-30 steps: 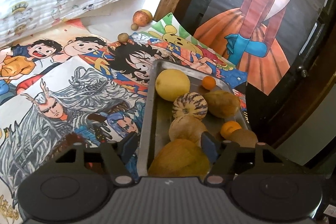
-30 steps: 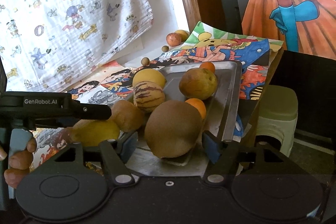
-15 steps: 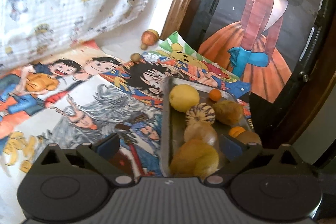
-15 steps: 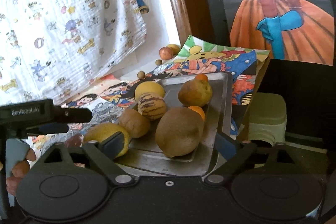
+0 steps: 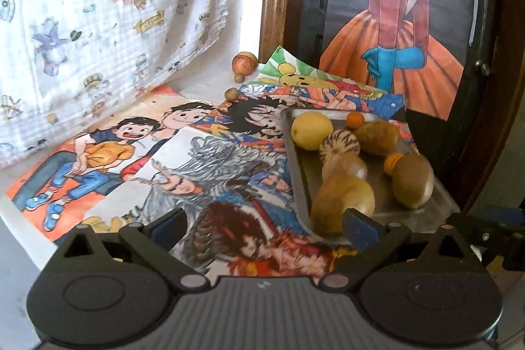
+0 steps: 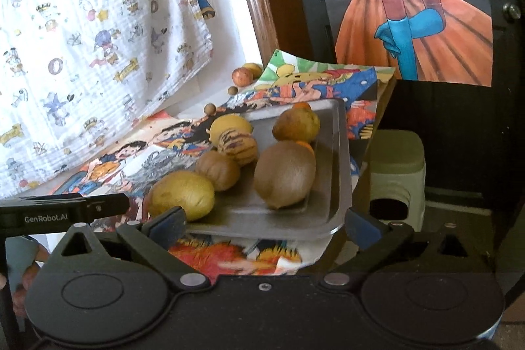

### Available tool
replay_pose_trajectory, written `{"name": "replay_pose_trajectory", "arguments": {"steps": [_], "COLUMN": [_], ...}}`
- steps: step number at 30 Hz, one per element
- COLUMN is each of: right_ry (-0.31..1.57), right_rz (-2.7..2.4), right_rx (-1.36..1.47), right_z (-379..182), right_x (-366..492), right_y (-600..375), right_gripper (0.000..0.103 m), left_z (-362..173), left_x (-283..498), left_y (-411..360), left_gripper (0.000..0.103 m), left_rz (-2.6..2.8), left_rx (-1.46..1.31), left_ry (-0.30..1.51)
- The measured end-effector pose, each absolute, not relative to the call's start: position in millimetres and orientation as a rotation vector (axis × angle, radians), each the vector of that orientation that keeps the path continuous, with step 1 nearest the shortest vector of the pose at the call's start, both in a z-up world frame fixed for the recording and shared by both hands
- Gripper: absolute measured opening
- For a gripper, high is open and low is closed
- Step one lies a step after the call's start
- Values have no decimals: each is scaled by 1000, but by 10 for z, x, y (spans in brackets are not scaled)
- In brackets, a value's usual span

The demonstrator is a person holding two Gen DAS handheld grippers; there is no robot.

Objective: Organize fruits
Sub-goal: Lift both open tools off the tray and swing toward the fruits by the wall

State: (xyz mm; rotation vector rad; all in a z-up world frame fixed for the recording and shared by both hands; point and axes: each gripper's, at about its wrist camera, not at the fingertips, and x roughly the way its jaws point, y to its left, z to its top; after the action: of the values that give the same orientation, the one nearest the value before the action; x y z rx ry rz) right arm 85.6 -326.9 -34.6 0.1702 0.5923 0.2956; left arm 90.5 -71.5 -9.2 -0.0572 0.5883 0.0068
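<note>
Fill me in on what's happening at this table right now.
A person is sorting fruit with two handheld tools. Both the left tool and the right tool are open and empty, hovering near the metal tray's close edge. The tray holds a yellow lemon, a striped melon and several brownish fruits. A few small fruits lie loose by the wall.

Each gripper (image 5: 262,225) is black plastic with blue finger pads (image 6: 359,223), round silver screws and a ribbed grey base; white "GenRobot.AI" lettering (image 6: 46,218) marks one side.

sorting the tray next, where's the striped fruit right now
In both wrist views the striped fruit sits on the metal tray, touching the yellow lemon behind it.
</note>
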Motion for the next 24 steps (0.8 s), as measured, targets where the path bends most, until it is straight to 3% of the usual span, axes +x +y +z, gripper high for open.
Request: {"name": "replay_pose_trajectory", "arguments": {"steps": [24], "right_ry": [693], "right_rz": [304], "right_rx": [58], "right_z": [-367], "right_x": [436], "right_y": [-2831], "right_gripper": [102], "left_z": [-146], "left_x": [546], "left_y": [-293], "left_gripper": [102], "left_rz": [108], "left_rx": [-33], "left_ry": [628]}}
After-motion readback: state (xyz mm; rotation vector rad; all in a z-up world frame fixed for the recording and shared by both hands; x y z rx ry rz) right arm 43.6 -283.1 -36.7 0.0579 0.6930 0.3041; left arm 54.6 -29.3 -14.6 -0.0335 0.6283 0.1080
